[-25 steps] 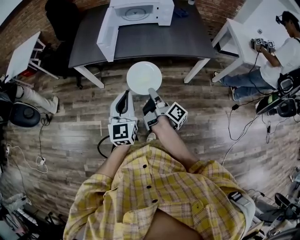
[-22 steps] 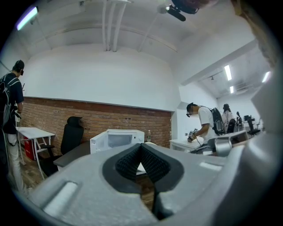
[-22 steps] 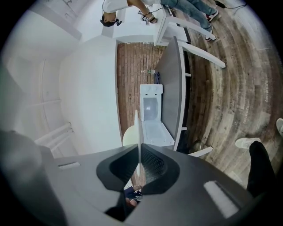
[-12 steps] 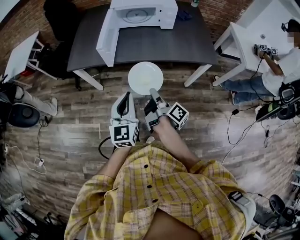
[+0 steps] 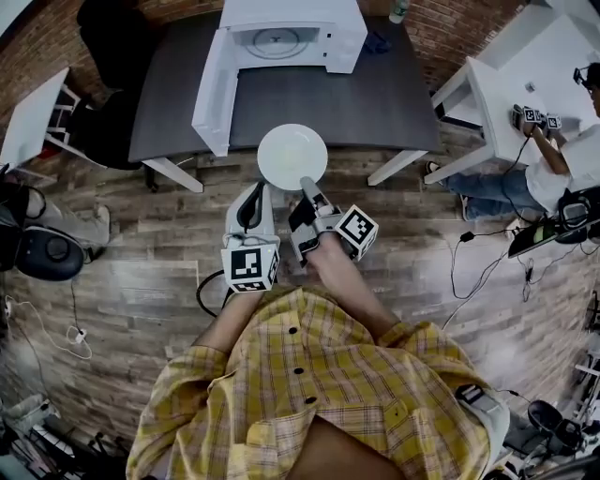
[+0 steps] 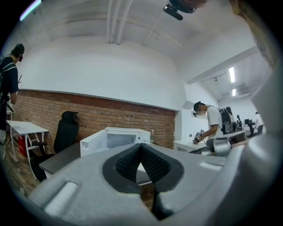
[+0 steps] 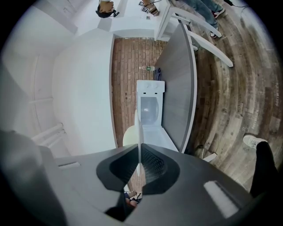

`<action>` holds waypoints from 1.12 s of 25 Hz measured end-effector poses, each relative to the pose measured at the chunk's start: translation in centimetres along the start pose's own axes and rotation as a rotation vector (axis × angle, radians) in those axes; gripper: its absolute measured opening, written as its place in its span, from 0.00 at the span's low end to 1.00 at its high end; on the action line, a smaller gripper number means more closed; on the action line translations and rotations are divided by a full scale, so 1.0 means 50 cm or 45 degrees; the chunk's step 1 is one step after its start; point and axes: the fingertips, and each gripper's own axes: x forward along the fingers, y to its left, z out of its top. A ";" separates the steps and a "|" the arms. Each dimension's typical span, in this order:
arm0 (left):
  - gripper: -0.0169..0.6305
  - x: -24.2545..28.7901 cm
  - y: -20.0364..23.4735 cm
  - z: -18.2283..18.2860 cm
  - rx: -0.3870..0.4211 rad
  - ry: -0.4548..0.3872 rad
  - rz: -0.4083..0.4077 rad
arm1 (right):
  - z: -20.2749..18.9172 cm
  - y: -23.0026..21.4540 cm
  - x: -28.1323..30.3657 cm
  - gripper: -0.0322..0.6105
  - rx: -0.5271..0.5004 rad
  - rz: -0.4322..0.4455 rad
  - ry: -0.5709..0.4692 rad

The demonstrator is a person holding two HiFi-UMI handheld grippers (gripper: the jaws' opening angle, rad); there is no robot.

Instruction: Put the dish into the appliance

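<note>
A round white dish (image 5: pixel 292 155) hangs level in front of the dark table (image 5: pixel 375 94), its far rim over the table's front edge. My right gripper (image 5: pixel 305 183) is shut on its near rim. In the right gripper view the dish (image 7: pixel 139 132) shows edge-on as a thin line pinched between the pads. My left gripper (image 5: pixel 255 192) sits beside it on the left, shut and holding nothing. The white microwave (image 5: pixel 281 33) stands at the back of the table with its door (image 5: pixel 214 94) swung open to the left. In the left gripper view it shows as a white microwave (image 6: pixel 116 139) beyond the closed left gripper (image 6: pixel 141 148).
A black office chair (image 5: pixel 112 37) stands at the table's left end, by a small white desk (image 5: pixel 33 112). A person (image 5: pixel 553 159) works at a white table (image 5: pixel 497 84) to the right. On the dark table lie a blue cloth (image 5: pixel 375 42) and a bottle (image 5: pixel 398 11). Cables run across the wooden floor (image 5: pixel 141 272).
The person has stepped slightly toward the table. The dish now reaches over the table's front edge. Both grippers keep their hold and pose.
</note>
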 end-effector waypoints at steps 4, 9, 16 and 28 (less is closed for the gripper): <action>0.02 0.069 0.045 0.014 -0.006 0.007 -0.013 | 0.021 0.004 0.078 0.08 -0.007 0.001 -0.008; 0.02 0.146 0.091 0.025 -0.012 0.021 -0.035 | 0.043 0.018 0.165 0.08 0.009 -0.007 -0.025; 0.02 0.228 0.155 0.040 -0.017 0.034 -0.084 | 0.058 0.021 0.268 0.08 0.010 -0.033 -0.055; 0.02 0.340 0.242 0.059 -0.063 0.034 -0.185 | 0.087 0.028 0.401 0.08 -0.001 -0.058 -0.152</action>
